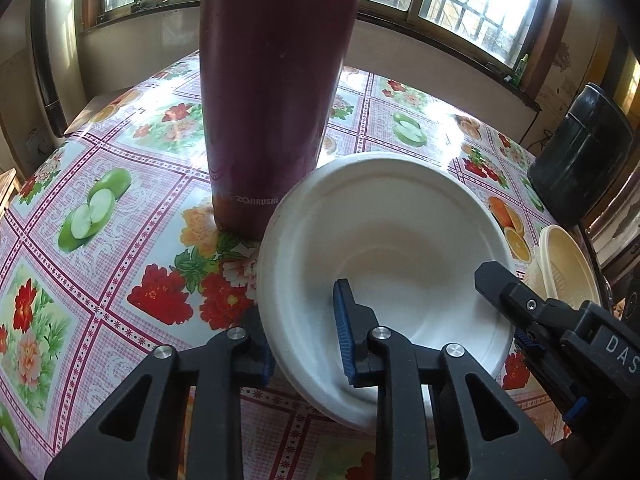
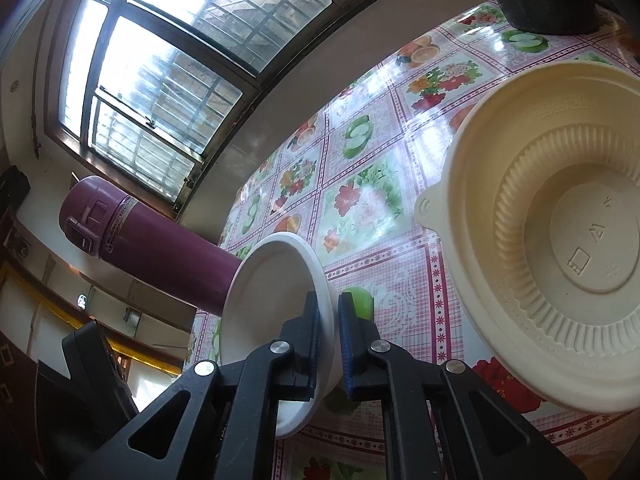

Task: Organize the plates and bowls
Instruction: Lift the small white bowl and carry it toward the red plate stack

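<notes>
We had both grippers, left (image 1: 306, 344) and right (image 2: 329, 344), pinched shut on opposite rims of the white bowl (image 1: 400, 240) beside the flask (image 1: 276, 92), so lifting level and together toward the cream bowl (image 2: 560, 240) seemed wisest.

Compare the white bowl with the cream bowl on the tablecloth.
The white bowl is smooth and plain; the cream bowl has a ribbed wall and a small tab on its rim. The white bowl has both grippers clamped on its rim; nothing holds the cream bowl. Both are round, pale and empty.
</notes>
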A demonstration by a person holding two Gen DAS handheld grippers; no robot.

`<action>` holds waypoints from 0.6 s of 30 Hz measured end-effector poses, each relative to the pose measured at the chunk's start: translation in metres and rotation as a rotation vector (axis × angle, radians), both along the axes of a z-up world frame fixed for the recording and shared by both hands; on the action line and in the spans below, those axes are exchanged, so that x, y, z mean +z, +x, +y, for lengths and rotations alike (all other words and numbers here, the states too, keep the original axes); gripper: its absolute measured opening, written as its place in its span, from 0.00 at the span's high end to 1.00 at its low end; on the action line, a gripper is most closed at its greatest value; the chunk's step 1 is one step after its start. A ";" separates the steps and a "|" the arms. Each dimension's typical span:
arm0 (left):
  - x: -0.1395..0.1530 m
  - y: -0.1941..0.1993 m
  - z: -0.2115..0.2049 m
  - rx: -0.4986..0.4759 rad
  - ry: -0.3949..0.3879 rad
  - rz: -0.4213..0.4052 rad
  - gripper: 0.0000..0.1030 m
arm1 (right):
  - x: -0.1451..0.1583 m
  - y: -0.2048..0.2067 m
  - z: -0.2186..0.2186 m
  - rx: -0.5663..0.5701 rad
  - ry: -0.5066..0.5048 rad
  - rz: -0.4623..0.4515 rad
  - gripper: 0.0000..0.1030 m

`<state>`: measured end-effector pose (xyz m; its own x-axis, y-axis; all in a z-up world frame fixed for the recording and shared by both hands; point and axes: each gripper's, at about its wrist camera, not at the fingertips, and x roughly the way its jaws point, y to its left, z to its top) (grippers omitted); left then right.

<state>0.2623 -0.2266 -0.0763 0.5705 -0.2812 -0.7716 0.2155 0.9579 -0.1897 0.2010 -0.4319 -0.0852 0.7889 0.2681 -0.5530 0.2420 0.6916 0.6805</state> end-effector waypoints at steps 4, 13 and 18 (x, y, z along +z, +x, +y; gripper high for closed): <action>0.001 -0.002 0.000 -0.012 -0.009 0.001 0.80 | -0.003 -0.002 -0.006 -0.009 0.041 -0.002 0.92; 0.003 -0.017 -0.001 -0.027 -0.006 -0.006 0.80 | -0.001 -0.006 -0.003 -0.008 0.053 -0.001 0.92; 0.001 -0.025 0.008 -0.023 -0.010 0.007 0.80 | -0.001 -0.009 0.003 0.007 0.056 0.016 0.92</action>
